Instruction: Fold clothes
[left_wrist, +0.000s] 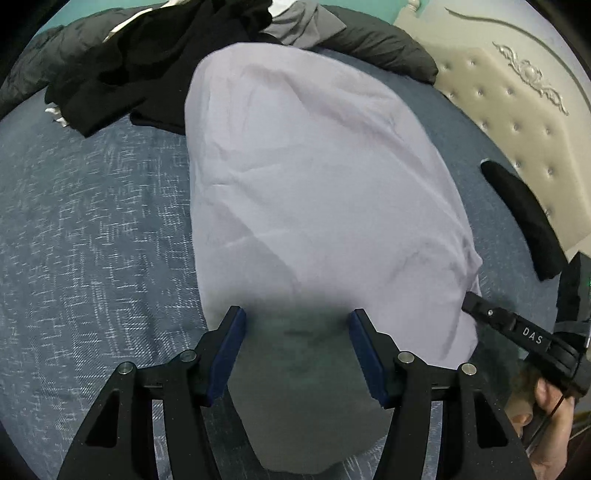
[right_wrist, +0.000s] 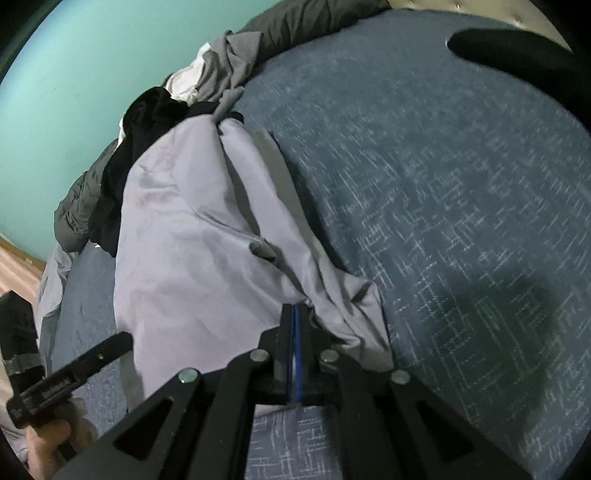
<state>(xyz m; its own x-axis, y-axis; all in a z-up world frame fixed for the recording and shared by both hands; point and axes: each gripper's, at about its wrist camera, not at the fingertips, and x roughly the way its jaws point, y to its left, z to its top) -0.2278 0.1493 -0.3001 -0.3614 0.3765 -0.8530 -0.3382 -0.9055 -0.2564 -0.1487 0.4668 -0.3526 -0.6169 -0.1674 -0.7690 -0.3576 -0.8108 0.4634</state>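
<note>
Lilac garment (left_wrist: 314, 177): lies lengthwise on the blue bed (left_wrist: 92, 229), partly folded. Right gripper (right_wrist: 295, 314): clenched on its bunched edge. Left gripper (left_wrist: 295, 321): spread, empty, above the cloth. Dark pile (left_wrist: 155, 48): apparently unfolded; most work remains.

A bed (left_wrist: 92, 229) covered in blue woven fabric is seen. On it are laid a lilac garment (left_wrist: 314, 177), a heap of black and grey clothes (left_wrist: 155, 55) and a small black item (left_wrist: 524, 218) near the headboard.
</note>
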